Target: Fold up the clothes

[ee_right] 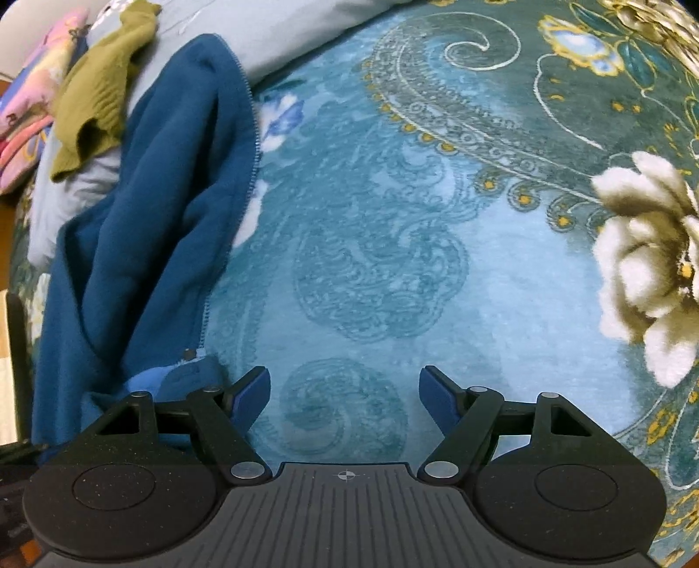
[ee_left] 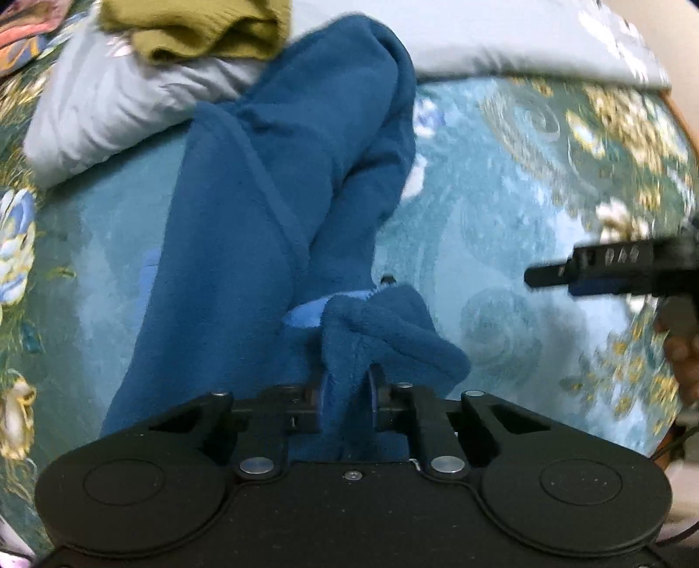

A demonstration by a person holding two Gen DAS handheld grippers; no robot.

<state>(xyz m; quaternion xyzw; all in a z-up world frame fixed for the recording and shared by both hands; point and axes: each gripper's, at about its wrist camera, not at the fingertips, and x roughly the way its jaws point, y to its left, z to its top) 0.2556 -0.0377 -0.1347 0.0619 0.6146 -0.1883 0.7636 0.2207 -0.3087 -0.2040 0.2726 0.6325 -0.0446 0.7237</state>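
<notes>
Blue fleece was pinched between the fingers of the left gripper (ee_left: 347,393), which were pressed together on a bunched corner of the jacket (ee_left: 244,227). A lighter blue lining showed just beyond this fold. From there the jacket stretched away over the bed cover (ee_left: 502,227), a teal one with flowers and curls, and its far end lay against a grey pillow (ee_left: 109,118). An olive garment (ee_left: 196,30) rested on that pillow.

At the right edge of the left view, the right gripper (ee_right: 344,393) reached in from the side, near a hand (ee_left: 686,362). Its fingers were spread wide over the bare cover and held nothing. The jacket lay just to their left, its zipper edge (ee_right: 251,144) running up toward the pillow. A big white flower (ee_right: 651,271) of the pattern was on the right side. Far at the upper left, some pink cloth (ee_right: 30,109) lay beside the olive garment.
</notes>
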